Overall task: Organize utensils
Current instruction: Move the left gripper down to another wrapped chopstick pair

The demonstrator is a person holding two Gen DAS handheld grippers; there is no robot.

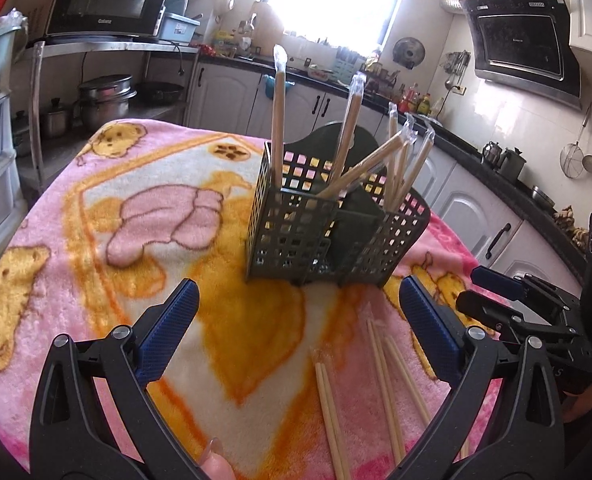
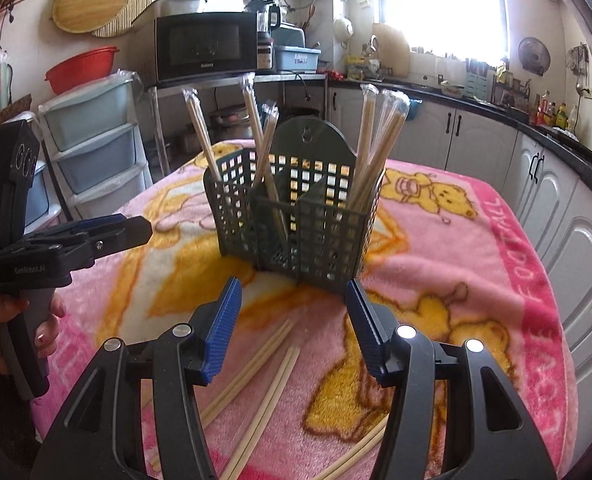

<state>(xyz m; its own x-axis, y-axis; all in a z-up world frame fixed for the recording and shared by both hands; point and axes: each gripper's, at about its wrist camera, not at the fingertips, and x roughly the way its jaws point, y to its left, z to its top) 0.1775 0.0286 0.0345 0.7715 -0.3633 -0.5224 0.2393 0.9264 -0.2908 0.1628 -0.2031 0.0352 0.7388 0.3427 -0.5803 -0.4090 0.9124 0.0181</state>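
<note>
A: So how would those loose chopsticks (image 2: 271, 364) have handled?

B: Light, stiff, smooth, probably slippery; best pinched mid-length. They were pale wooden pairs lying low centre on the pink blanket (image 2: 476, 240), below the dark slotted holder (image 2: 296, 216) already bristling with wrapped ones.

A: And the tools?

B: The left gripper (image 1: 296, 336) and right gripper (image 2: 293, 332) both stood apart, holding nothing.
</note>
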